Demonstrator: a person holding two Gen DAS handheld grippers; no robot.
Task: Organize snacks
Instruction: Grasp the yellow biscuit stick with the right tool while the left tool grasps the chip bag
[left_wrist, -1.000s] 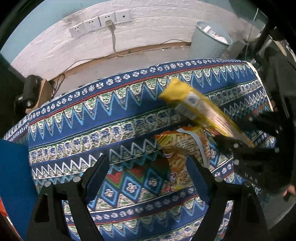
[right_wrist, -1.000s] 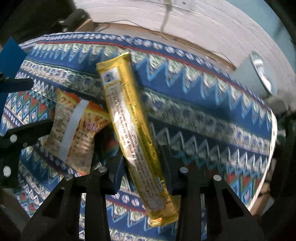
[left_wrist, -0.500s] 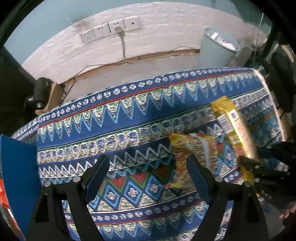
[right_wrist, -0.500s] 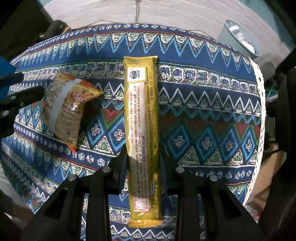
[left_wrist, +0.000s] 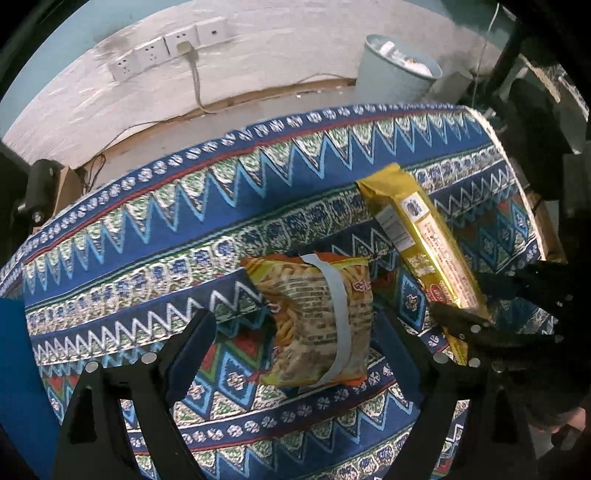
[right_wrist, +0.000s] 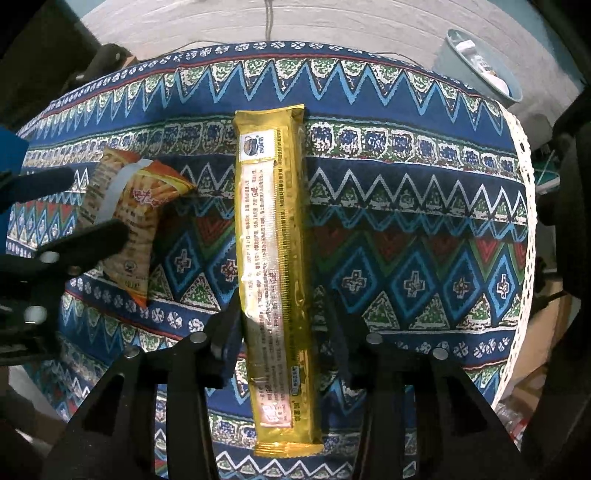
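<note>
Since a second ago the gold pack (right_wrist: 275, 266) has swung from a slant to lie straight along the right gripper's (right_wrist: 282, 325) line, flat on the cloth (right_wrist: 406, 206), and that gripper's jaws have just been opening; the pack sits between them with a sliver of cloth showing at the right finger (right_wrist: 338, 328), so it looks let go, though at the left finger contact is hard to rule out. Meanwhile the left gripper (left_wrist: 295, 354) has drifted over the orange bag (left_wrist: 317, 317), which earlier lay off to its right. Its jaws stand wide, nothing held; the bag lies on the cloth between them, closer to the right finger (left_wrist: 397, 343).

Room: the cloth's far half is bare up to its far edge, and in the right view a broad clear stretch runs from the gold pack to the white lace border (right_wrist: 524, 206) at the right edge. The two snacks lie near each other, apart (a dark band of cloth between them). Beyond the far edge stand a wall with sockets (left_wrist: 166, 50) and a pale bin (left_wrist: 395, 74).

Writing: the gold pack shows a white label block with a round logo near its far end and lines of small red print, too fine to read. The orange bag carries a grey-white strip across noodle-like artwork and a red mark, unreadable.
</note>
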